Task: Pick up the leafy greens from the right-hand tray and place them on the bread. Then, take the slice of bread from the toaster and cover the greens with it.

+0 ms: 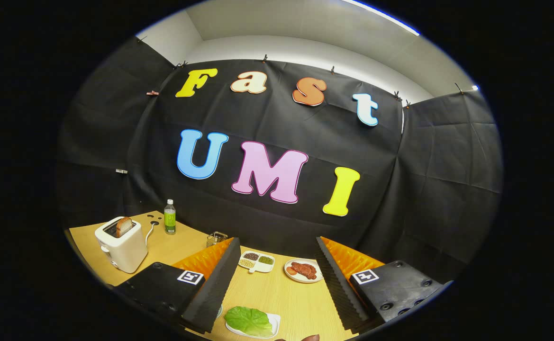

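The gripper [277, 284] hangs above the tabletop [277, 293] with jaws apart and empty; lettuce leaf [248, 320] lies between them; toaster [121, 244] holds bread slice [124, 226] far left.

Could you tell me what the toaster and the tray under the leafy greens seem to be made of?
The toaster looks like white plastic: a smooth, softly glossy shell with rounded corners. The tray under the leafy greens, between the open gripper fingers, looks like white glazed ceramic or melamine; I cannot tell which.

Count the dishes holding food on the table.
3: a white tray of leafy greens between the open gripper fingers; beyond them, a divided dish and a plate. More may be hidden.
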Action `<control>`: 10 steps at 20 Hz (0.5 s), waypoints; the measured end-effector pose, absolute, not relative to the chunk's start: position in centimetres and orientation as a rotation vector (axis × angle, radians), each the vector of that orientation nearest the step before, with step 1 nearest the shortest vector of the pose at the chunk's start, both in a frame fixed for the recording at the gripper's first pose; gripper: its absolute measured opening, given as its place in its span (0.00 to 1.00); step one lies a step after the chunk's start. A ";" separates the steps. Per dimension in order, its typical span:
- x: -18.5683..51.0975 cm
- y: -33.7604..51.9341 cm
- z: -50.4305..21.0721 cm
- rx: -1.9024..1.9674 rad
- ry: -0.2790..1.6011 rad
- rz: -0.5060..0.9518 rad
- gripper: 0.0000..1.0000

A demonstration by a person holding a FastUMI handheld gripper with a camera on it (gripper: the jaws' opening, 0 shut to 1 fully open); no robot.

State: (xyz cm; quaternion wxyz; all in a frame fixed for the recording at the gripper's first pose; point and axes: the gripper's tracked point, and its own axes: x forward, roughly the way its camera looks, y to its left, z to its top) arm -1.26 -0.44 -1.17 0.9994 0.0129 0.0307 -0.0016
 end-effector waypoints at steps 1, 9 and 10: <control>-1.3 -0.5 -1.2 0.026 0.061 -0.006 0.97; -1.3 -0.2 -1.3 0.025 0.061 0.000 0.97; -1.2 -0.2 -1.3 0.025 0.061 0.001 0.97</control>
